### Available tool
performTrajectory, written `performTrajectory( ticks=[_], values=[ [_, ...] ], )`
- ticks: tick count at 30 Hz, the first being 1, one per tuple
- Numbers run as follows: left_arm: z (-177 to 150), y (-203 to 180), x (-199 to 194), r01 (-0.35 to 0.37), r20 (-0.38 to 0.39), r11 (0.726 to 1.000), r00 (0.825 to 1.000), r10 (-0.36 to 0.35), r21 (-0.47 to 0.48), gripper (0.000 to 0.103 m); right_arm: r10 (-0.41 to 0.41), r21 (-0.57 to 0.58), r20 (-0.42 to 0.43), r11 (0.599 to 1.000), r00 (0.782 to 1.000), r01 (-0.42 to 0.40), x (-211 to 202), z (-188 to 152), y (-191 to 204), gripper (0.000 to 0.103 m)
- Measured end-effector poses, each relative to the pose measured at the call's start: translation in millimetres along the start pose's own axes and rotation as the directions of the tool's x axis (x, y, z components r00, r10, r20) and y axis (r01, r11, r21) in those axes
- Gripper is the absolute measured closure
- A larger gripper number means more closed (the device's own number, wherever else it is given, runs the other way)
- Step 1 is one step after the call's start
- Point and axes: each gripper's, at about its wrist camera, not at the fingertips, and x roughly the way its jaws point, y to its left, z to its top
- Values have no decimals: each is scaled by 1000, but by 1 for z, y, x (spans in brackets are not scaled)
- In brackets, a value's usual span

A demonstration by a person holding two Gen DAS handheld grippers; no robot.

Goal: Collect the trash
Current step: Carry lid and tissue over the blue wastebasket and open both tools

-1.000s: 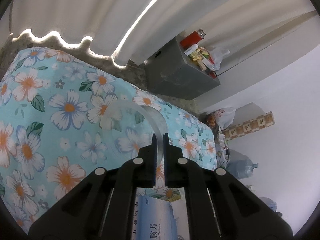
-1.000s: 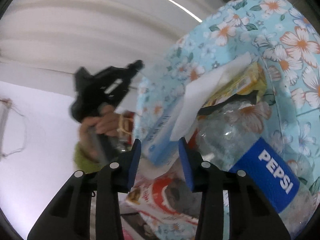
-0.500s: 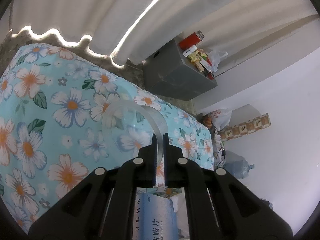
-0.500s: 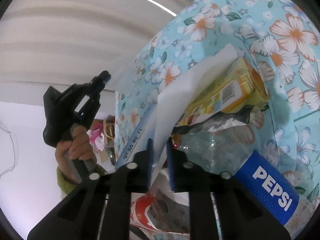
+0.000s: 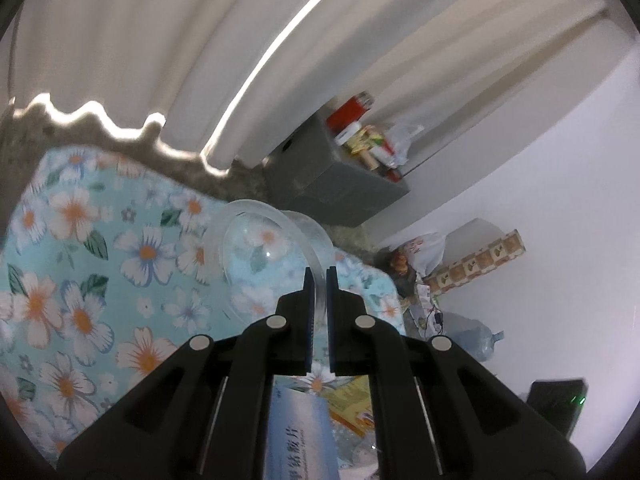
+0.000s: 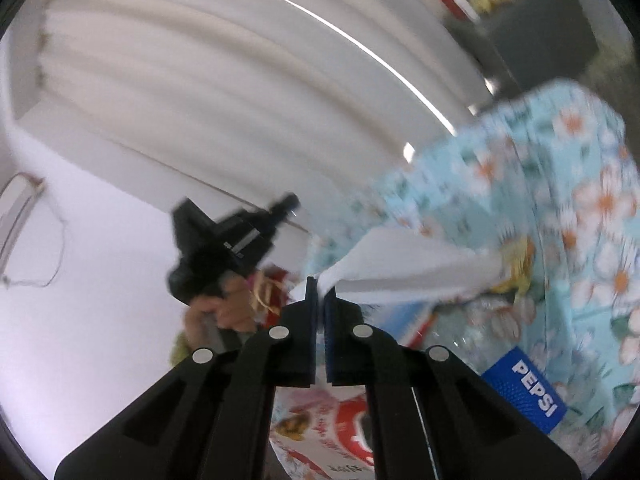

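Your left gripper [image 5: 317, 274] has its jaws nearly together, pinching the rim of a clear plastic dome lid [image 5: 256, 248] held up over the floral cloth [image 5: 80, 280]. The lid is transparent and rounded, and the flower print shows through it. Your right gripper [image 6: 321, 286] is clamped on the near corner of a white sheet [image 6: 400, 264] that stretches right over a yellow packet [image 6: 516, 264]. Only the right view shows the Pepsi bottle [image 6: 524, 388], the red-and-white wrapper [image 6: 340, 432] and your hand [image 6: 224, 312] on the other tool. Only the left view shows the blue-and-white box [image 5: 300, 436] lying below the jaws and the grey cabinet [image 5: 340, 184] at the far side.
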Motion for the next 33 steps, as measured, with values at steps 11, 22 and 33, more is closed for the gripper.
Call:
performTrajectory(
  ticks=[11,22,33],
  values=[
    [-47,-90,-87,168,-28,962,986,-165,215,100,43,-126,214,992,976,-17,-130,-31,38,100],
    [-158,-195,-99,288,-169,859,957,-238,423,100,-101,-13,397,993,912,115,-247,-110,14,100],
    [-270,-266,-4,431,-446,814,861,-243,389,100,-269,277,487,950,831,145,-338,-177,-75,100]
  ],
)
